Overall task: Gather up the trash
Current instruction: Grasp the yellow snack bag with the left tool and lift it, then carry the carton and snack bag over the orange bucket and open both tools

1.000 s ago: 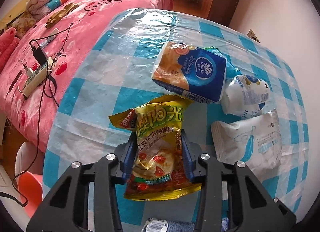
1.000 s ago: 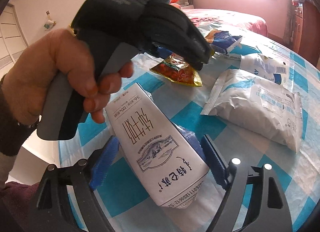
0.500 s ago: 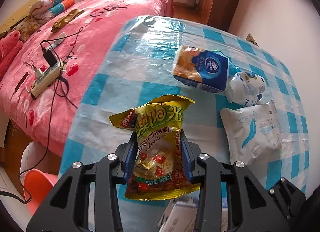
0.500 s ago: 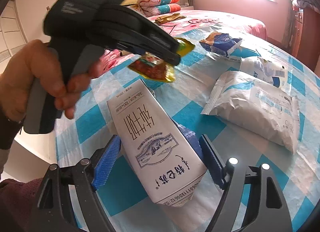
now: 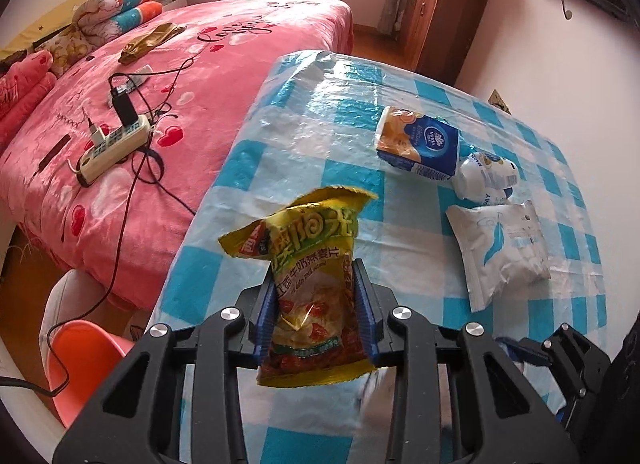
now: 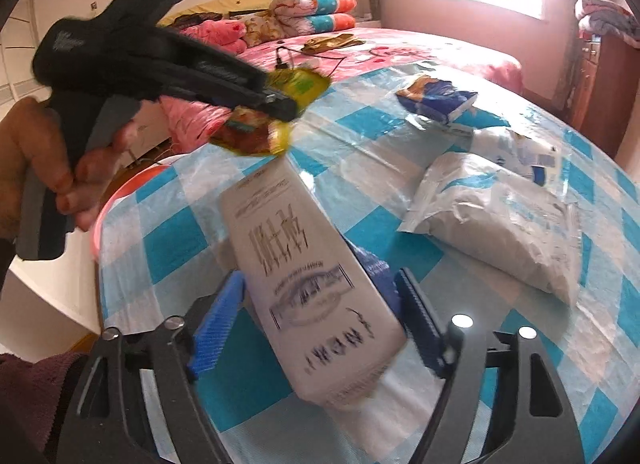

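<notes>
Whereas a second ago the yellow snack bag (image 5: 316,296) hung low over the near table, the left gripper (image 5: 316,316), clenched on that bag, now carries it higher, off the checked tablecloth (image 5: 344,112). The right gripper (image 6: 320,328) straddles the white milk carton (image 6: 308,276), its jaws having just been closing, though the blue pads (image 6: 218,324) appear not yet pressed against it. Only the left view shows the power strip (image 5: 114,148) on the pink bed (image 5: 224,44); only the right view shows the hand (image 6: 36,168) holding the left gripper.
</notes>
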Tool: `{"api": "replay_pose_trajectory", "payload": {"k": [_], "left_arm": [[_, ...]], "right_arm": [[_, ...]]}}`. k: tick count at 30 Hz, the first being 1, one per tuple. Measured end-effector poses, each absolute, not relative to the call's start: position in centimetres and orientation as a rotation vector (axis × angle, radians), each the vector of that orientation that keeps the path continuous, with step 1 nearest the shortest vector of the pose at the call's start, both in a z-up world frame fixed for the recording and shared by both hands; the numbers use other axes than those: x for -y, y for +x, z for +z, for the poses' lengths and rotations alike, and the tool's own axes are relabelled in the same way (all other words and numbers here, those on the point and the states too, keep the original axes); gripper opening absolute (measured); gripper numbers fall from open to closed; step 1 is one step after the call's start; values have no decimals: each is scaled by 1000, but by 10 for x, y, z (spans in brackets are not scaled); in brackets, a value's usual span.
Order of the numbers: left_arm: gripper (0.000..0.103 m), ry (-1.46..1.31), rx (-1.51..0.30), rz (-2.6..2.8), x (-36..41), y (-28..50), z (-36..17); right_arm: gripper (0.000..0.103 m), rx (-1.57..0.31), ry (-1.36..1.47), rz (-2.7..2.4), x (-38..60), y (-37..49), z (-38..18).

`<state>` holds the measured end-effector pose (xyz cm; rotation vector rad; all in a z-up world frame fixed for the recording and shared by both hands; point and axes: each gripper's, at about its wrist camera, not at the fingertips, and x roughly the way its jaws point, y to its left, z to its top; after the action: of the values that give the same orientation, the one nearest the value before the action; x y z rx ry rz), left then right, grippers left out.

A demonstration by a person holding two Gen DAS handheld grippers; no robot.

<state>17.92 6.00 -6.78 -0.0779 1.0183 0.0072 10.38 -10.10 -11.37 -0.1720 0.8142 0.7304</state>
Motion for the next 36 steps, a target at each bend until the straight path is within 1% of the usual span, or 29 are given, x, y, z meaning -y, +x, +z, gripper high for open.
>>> {"api": "replay_pose_trajectory", "payload": {"k": [9, 22, 30, 36], "left_arm": [[36, -102, -998, -4, -76, 154, -64], [36, -92, -983, 19, -100, 113, -65], [36, -99, -969, 64, -126, 93, -64], [36, -105, -956, 101, -147, 79, -62]], "right_arm": [[68, -802, -157, 658, 109, 105, -110], [68, -778, -105, 620, 109, 103, -104], [68, -766, -62, 608, 104, 103, -102], [68, -774, -80, 608, 92, 98, -103]]}}
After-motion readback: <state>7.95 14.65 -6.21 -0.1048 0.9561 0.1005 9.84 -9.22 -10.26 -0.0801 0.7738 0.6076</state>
